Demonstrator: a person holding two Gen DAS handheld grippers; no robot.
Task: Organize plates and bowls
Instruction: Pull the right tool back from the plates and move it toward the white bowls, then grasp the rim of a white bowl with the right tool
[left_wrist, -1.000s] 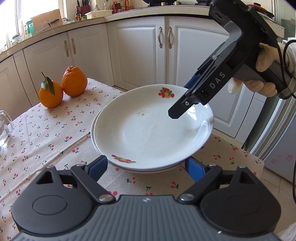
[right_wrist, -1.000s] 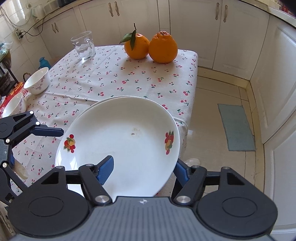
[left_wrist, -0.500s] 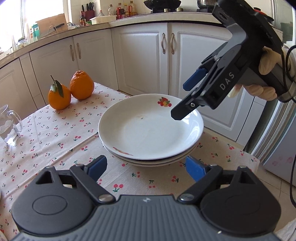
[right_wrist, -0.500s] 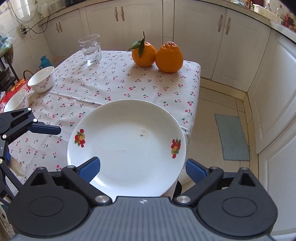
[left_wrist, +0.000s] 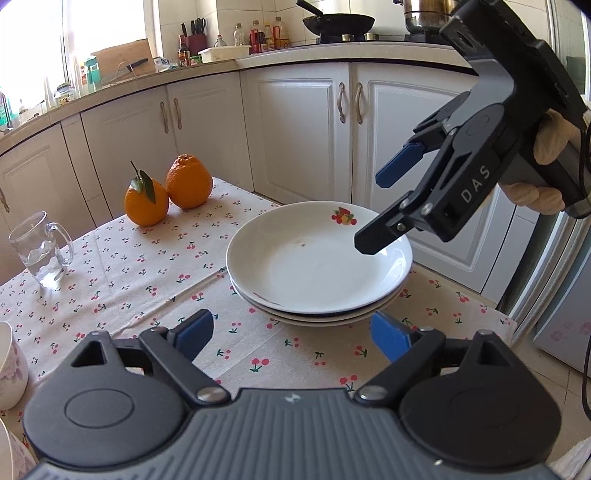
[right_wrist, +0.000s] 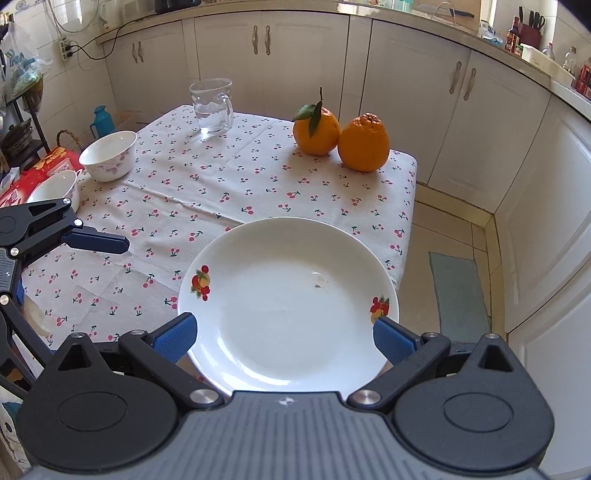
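Observation:
A stack of white plates with fruit prints (left_wrist: 317, 269) rests on the cherry-print tablecloth near the table's right corner; it also shows in the right wrist view (right_wrist: 288, 306). My left gripper (left_wrist: 291, 334) is open and empty, just short of the stack. My right gripper (right_wrist: 286, 332) is open and empty above the stack's near rim; it also shows in the left wrist view (left_wrist: 380, 210). Two white bowls (right_wrist: 109, 155) (right_wrist: 55, 188) stand at the table's far left edge.
Two oranges (right_wrist: 341, 136) sit at the table's far corner. A glass mug (right_wrist: 212, 107) stands at the back. A red box (right_wrist: 22, 188) lies by the bowls. White kitchen cabinets (left_wrist: 303, 133) surround the table. The floor with a mat (right_wrist: 458, 291) lies past the table's right edge.
The top plate has been let go and now lies flat on the stack. Both grippers have pulled back and up from the plates, and the right gripper's jaws have opened wider.

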